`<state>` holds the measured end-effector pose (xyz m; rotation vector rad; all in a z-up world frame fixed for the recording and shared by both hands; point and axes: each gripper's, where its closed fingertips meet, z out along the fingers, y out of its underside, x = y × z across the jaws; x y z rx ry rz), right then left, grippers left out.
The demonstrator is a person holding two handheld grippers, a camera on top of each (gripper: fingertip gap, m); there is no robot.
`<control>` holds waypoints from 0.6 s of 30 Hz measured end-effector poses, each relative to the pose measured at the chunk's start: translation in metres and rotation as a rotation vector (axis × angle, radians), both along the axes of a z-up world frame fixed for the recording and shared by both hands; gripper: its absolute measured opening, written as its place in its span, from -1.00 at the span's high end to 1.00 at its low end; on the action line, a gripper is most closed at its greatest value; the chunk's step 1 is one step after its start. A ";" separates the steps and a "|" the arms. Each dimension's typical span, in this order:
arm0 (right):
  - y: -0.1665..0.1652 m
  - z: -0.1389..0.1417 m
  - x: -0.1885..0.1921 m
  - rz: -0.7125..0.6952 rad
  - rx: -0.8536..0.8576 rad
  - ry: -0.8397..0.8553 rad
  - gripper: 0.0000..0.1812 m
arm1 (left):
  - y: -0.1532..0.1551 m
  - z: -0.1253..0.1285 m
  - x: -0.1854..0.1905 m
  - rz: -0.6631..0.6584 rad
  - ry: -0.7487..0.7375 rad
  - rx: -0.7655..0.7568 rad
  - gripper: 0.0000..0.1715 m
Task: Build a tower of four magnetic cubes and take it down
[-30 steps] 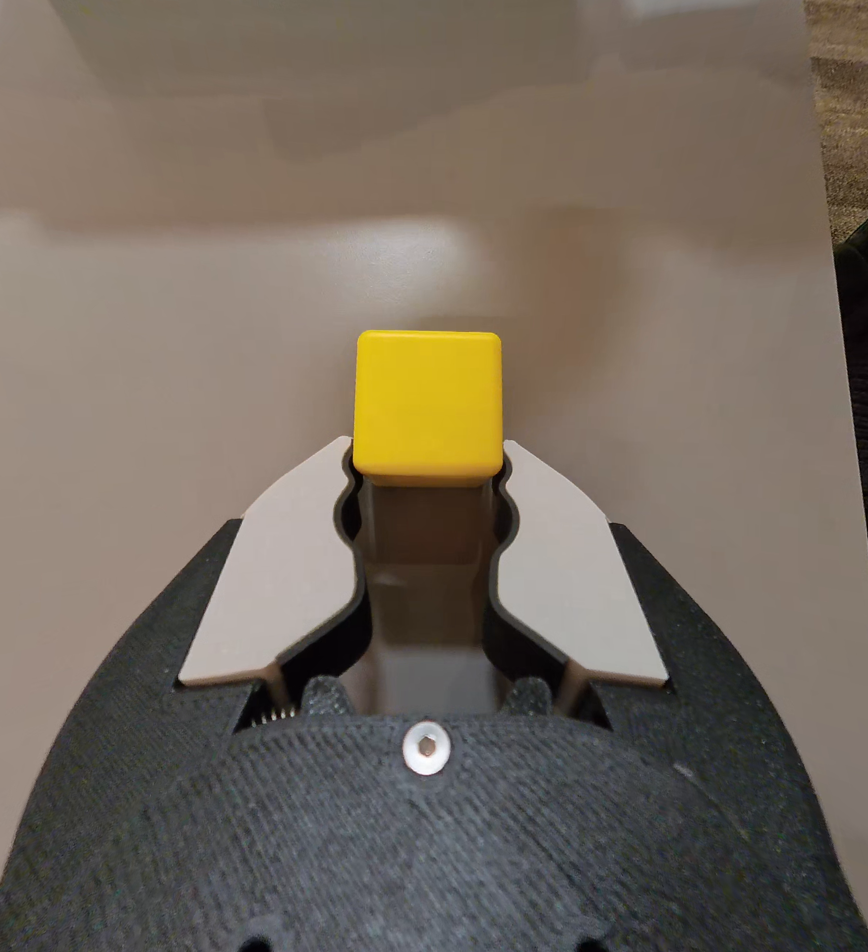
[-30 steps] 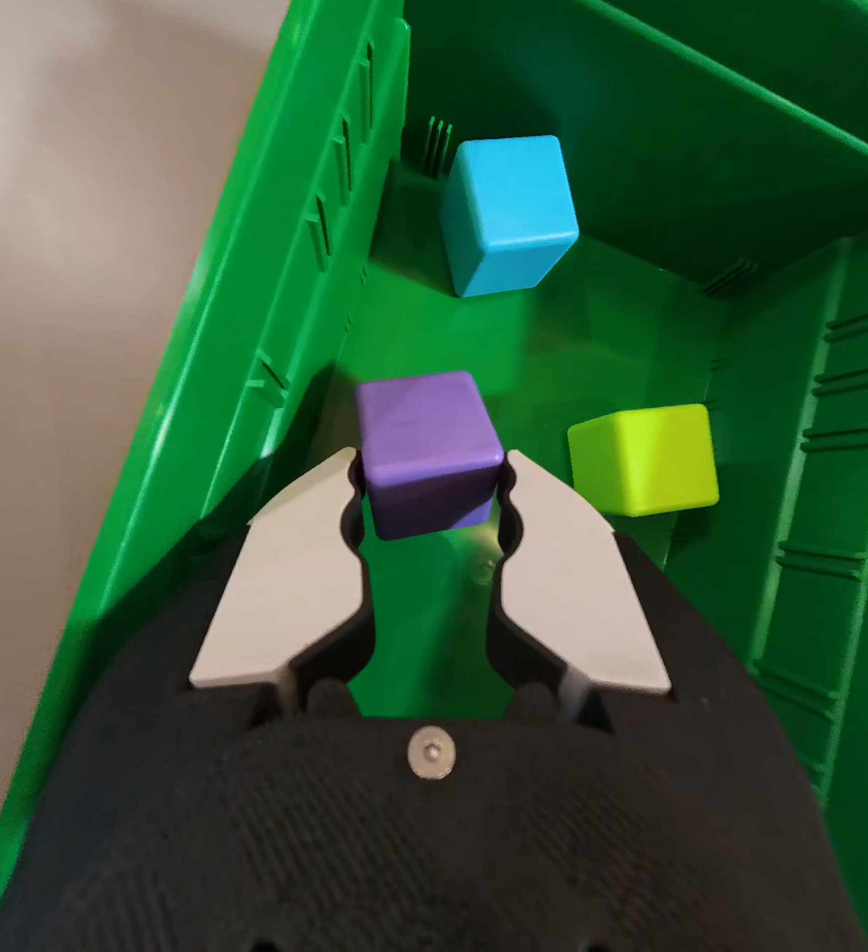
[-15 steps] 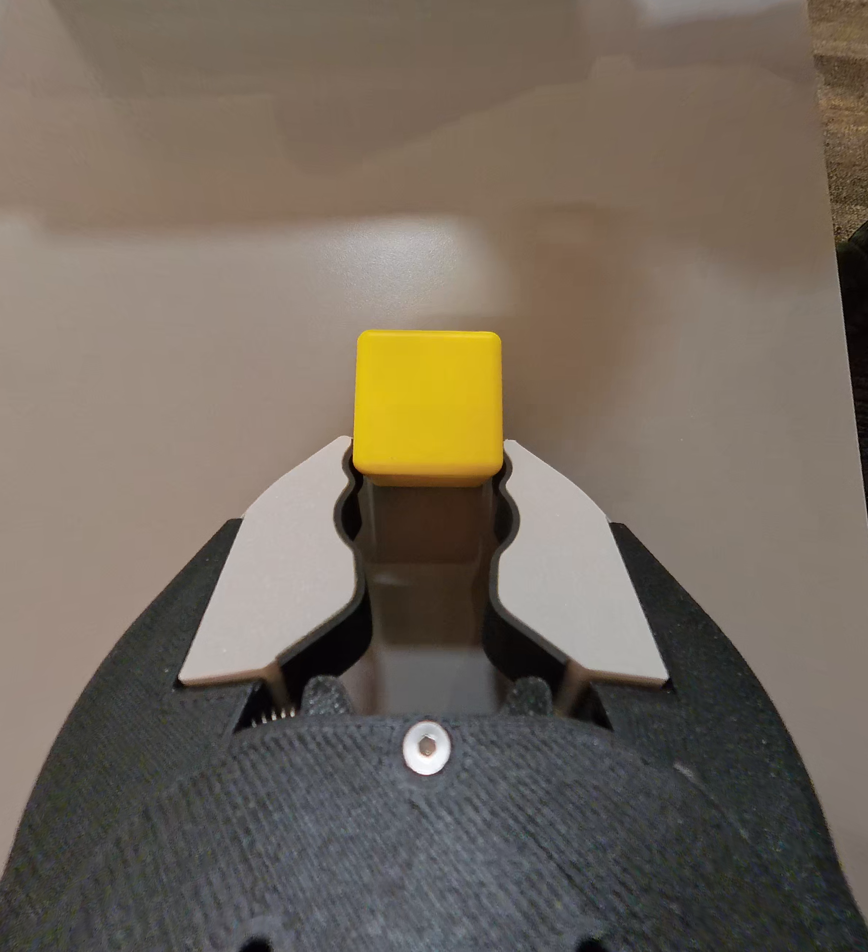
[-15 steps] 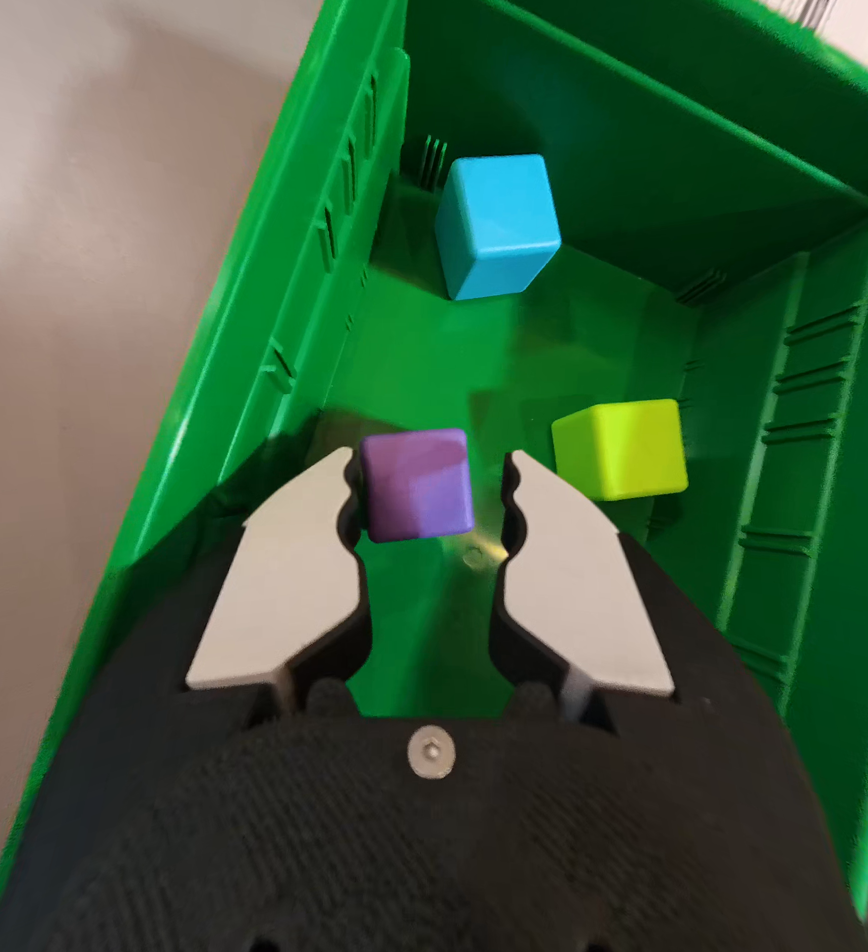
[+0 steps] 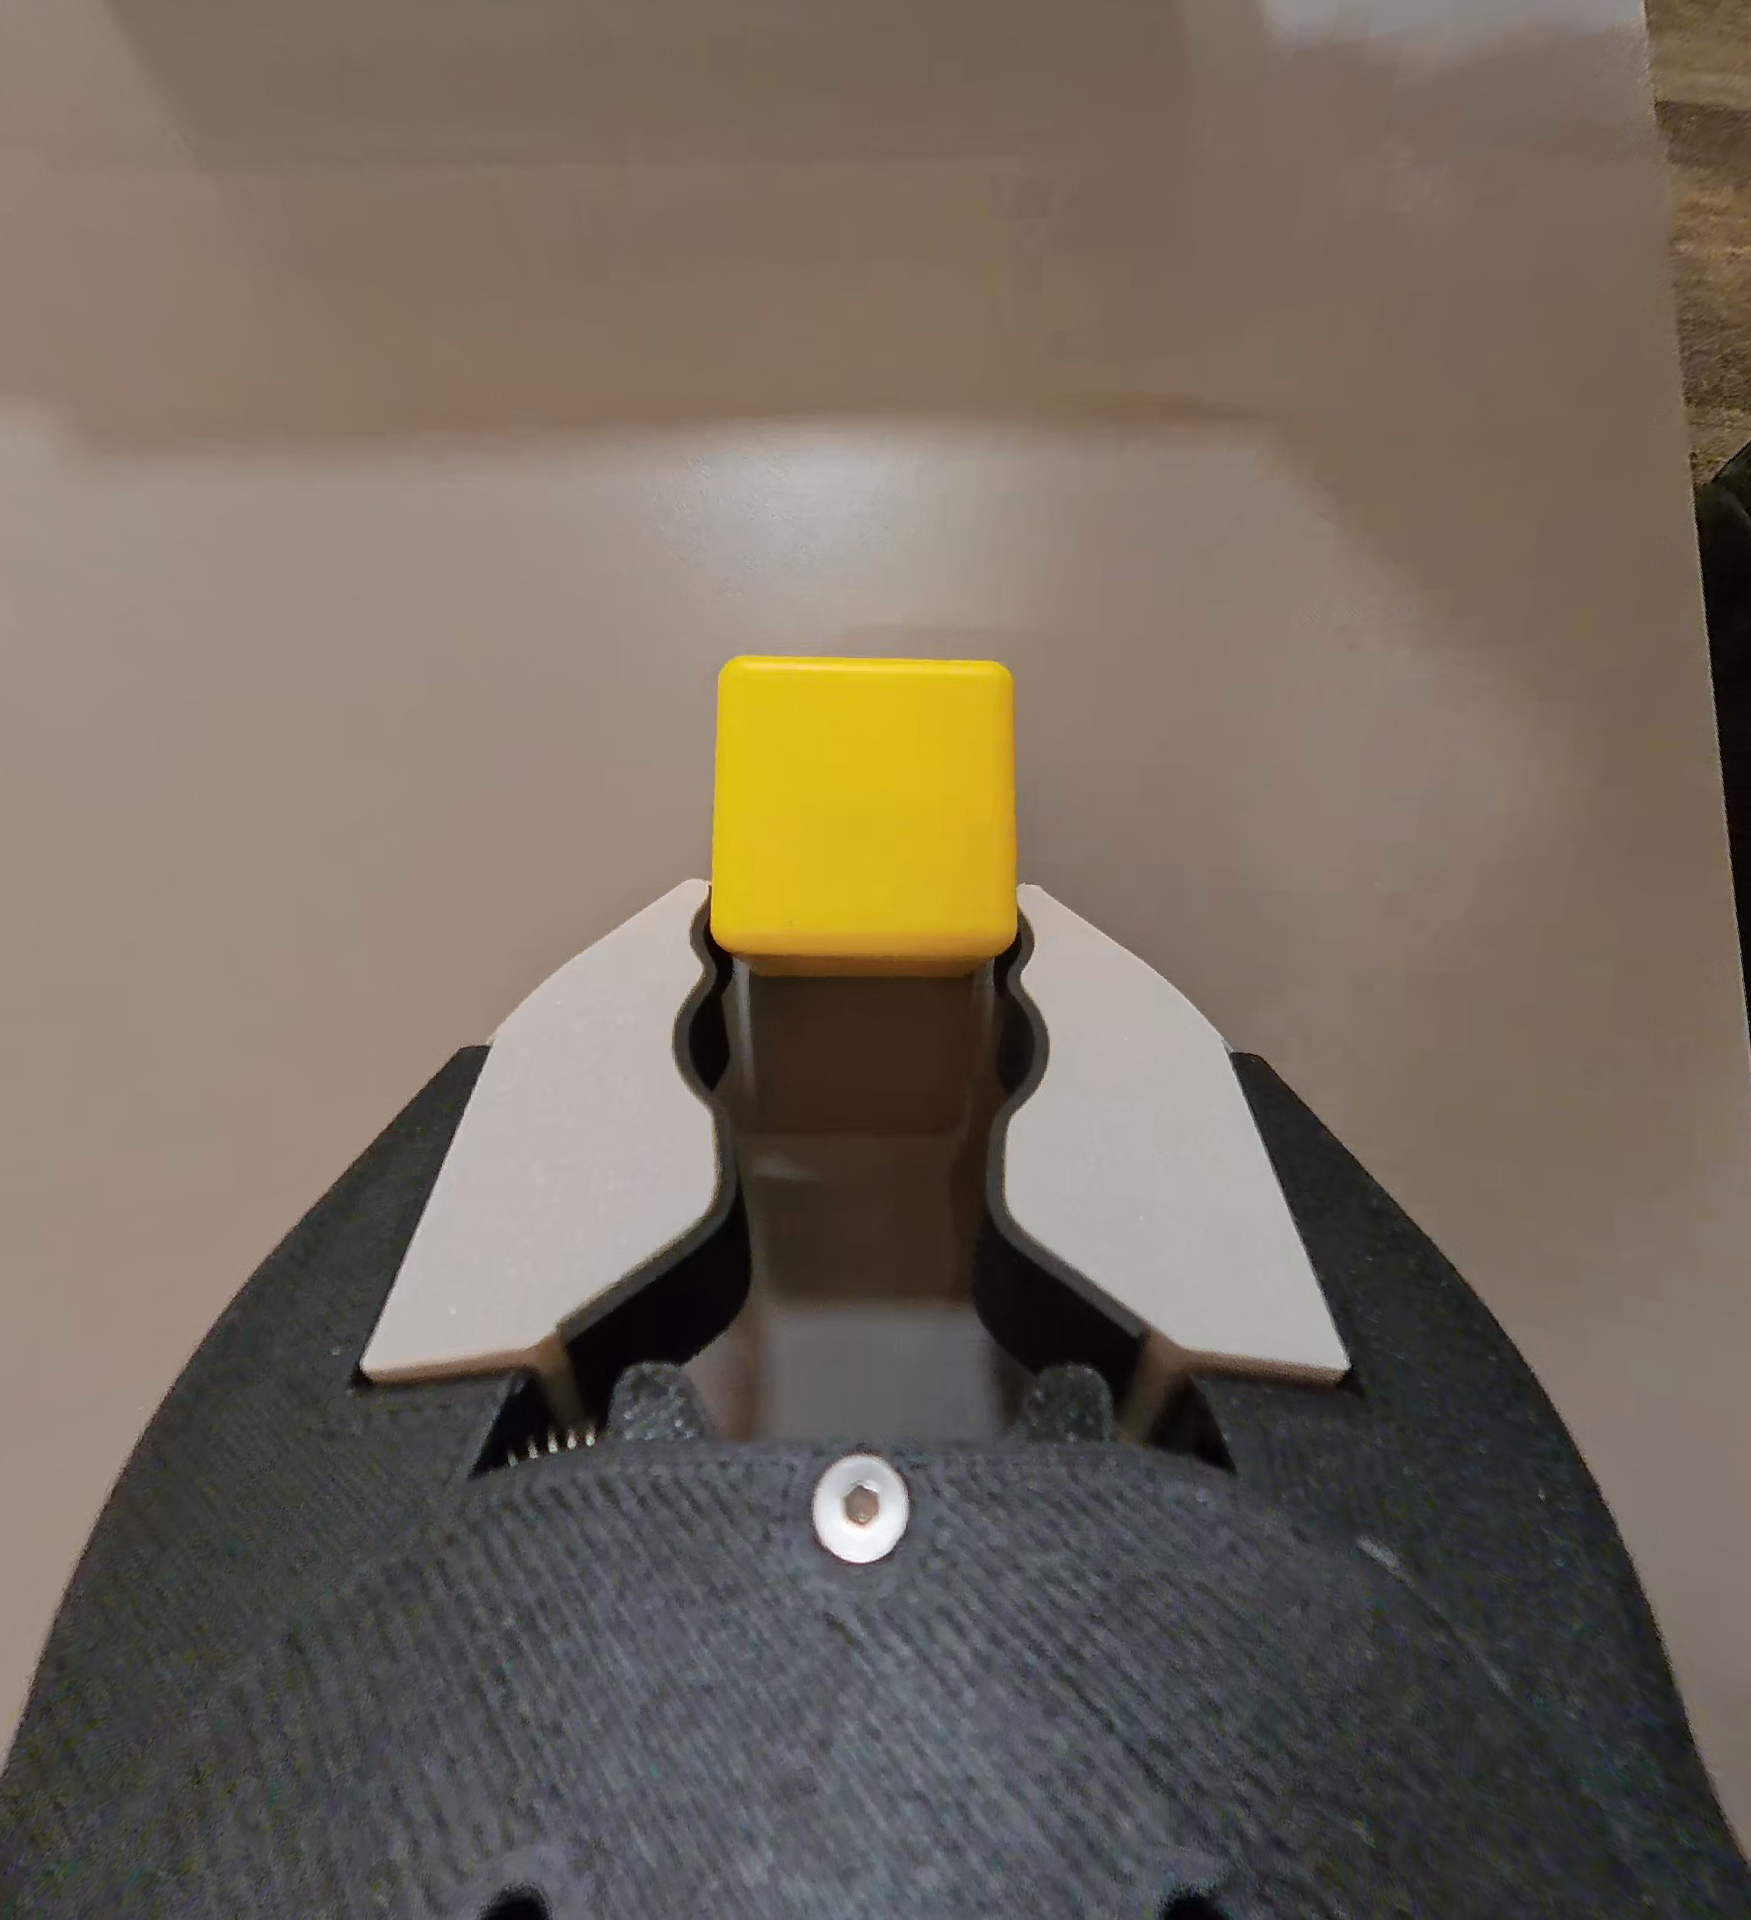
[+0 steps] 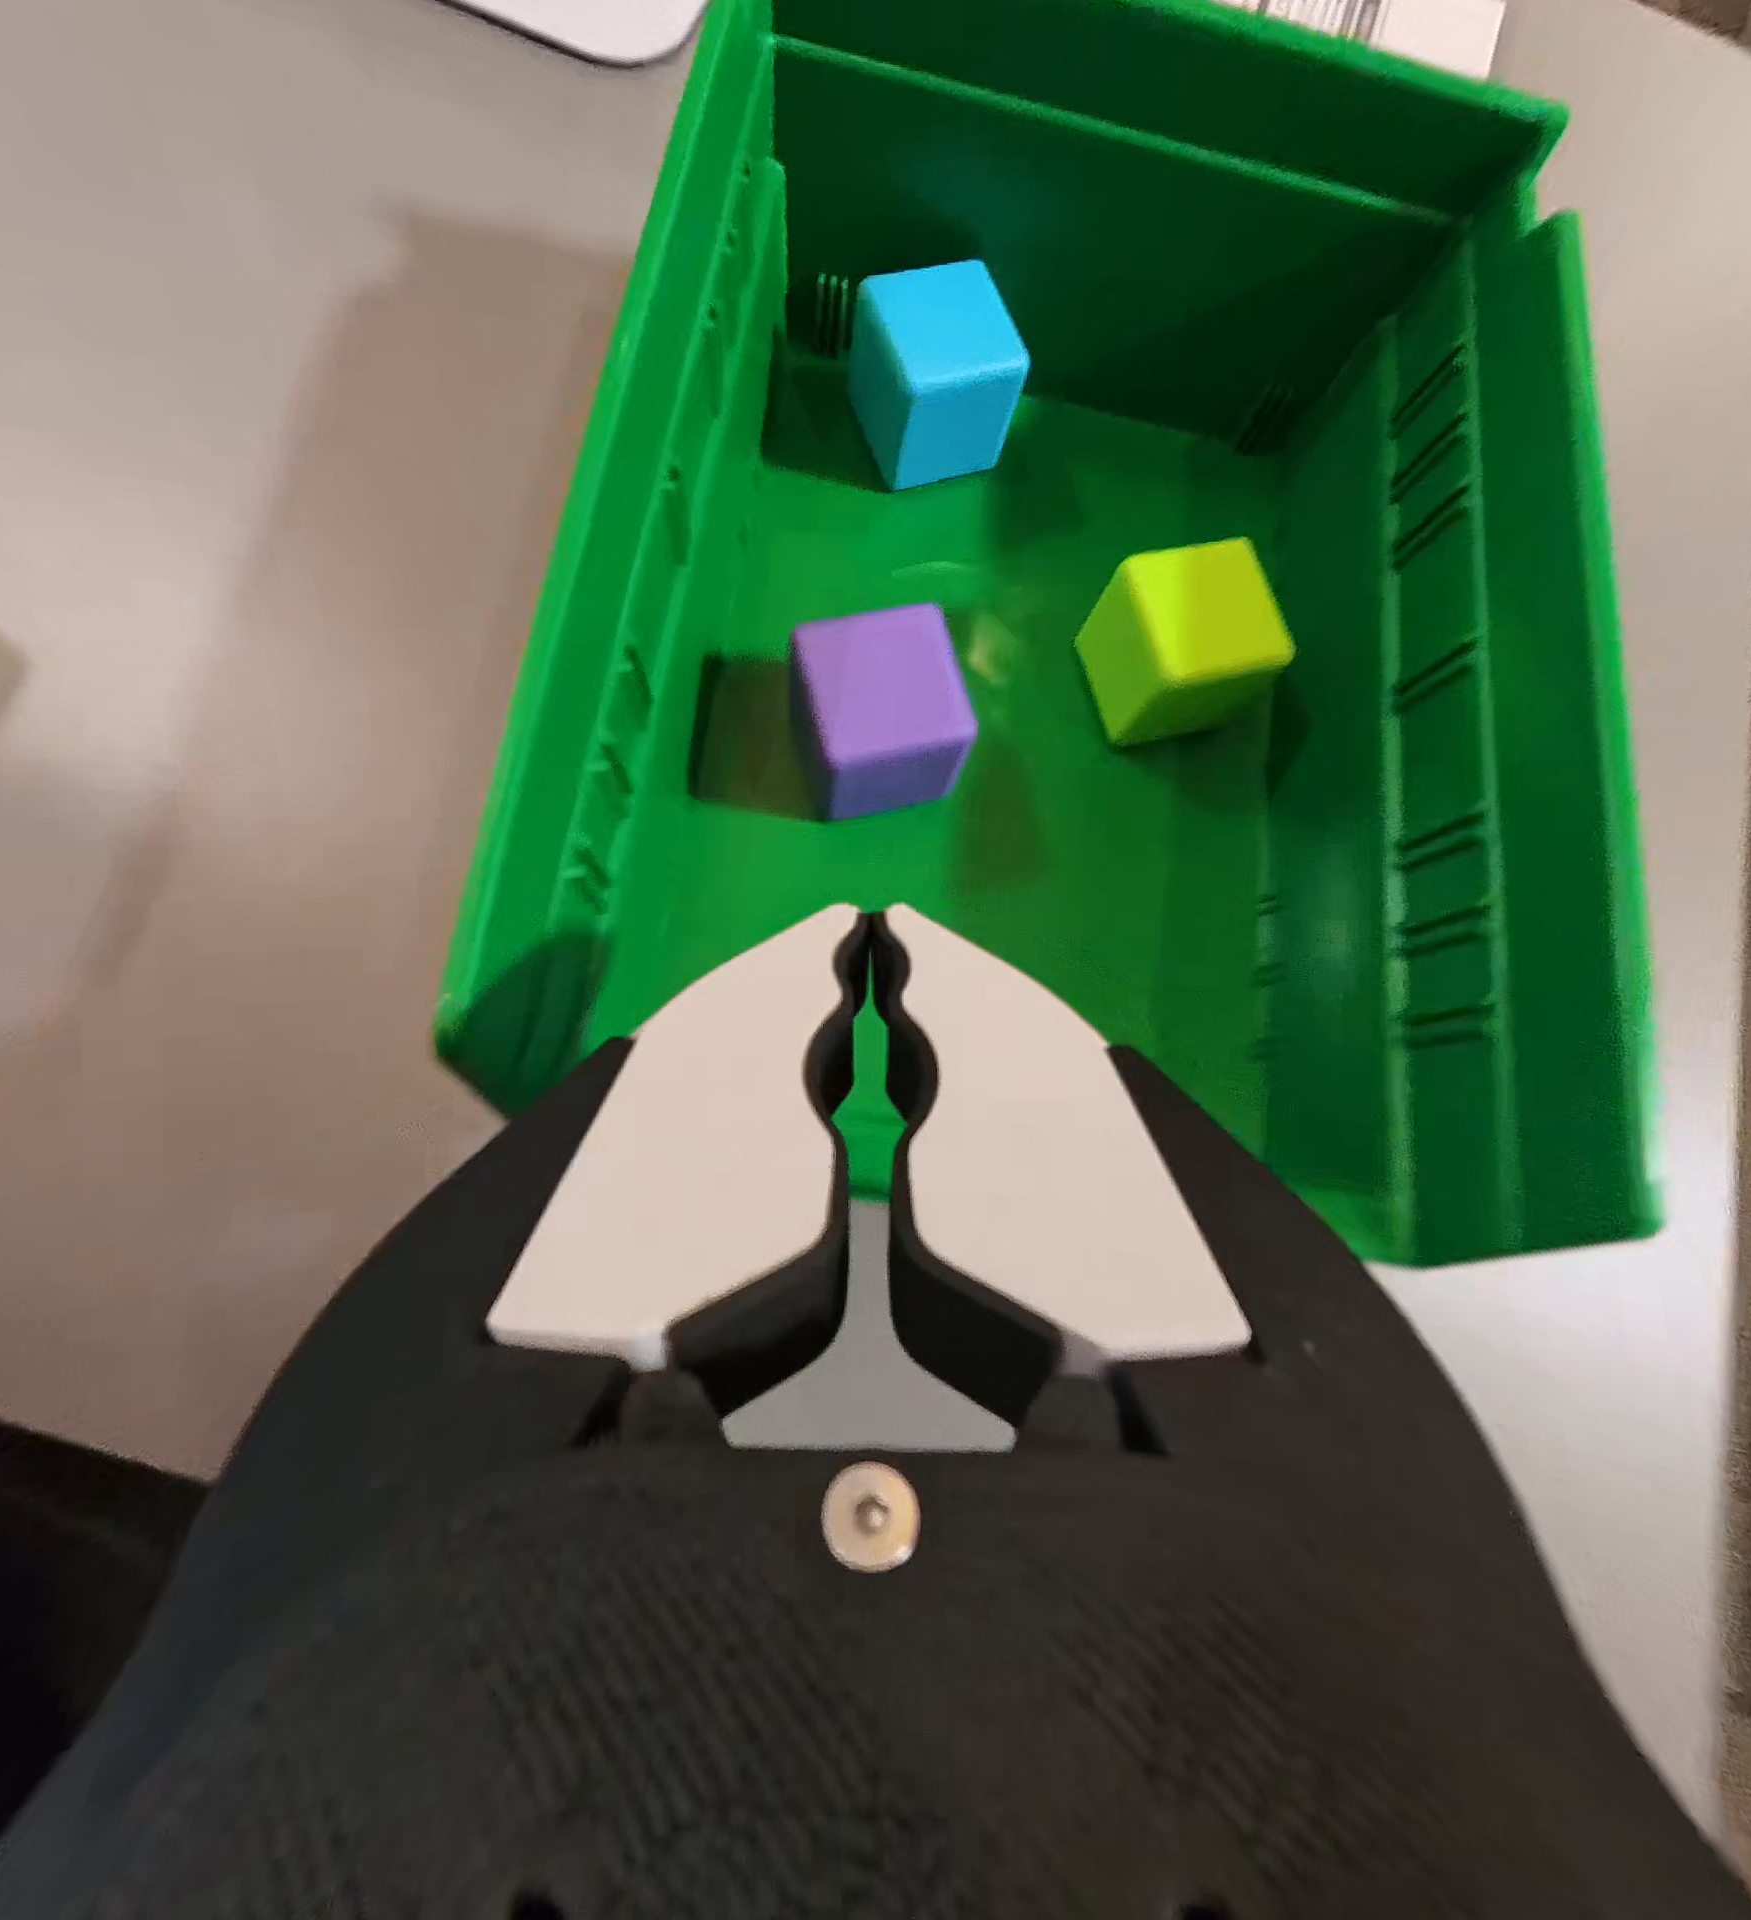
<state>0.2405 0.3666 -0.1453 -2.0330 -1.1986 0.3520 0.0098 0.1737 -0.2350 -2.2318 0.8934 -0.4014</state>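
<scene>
The left tool [image 5: 860, 914] clamps only the yellow cube's [image 5: 860, 805] near edge above the bench [image 5: 279, 675], so the cube may slip; the right tool [image 6: 871, 914], pressed together, hangs empty over the green bin's [image 6: 580, 790] near end.

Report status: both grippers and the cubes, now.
Left gripper: jaws shut on yellow cube, over tan table. Right gripper: jaws shut, empty, above green bin. Purple cube, blue cube, lime cube in bin.

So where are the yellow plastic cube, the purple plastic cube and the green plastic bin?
yellow plastic cube [image 5: 860, 805], left wrist view, middle of its top face.
purple plastic cube [image 6: 876, 675], right wrist view, its top face.
green plastic bin [image 6: 1110, 239], right wrist view, inner far wall.
</scene>
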 end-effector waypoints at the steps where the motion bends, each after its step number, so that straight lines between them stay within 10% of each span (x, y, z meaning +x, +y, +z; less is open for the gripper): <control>1: -0.010 -0.003 0.001 -0.005 -0.018 0.040 1.00 | 0.000 0.000 0.000 0.001 0.004 -0.001 0.41; 18: -0.065 -0.032 -0.040 0.111 -0.161 0.100 1.00 | 0.005 -0.005 -0.006 0.065 0.036 -0.011 0.30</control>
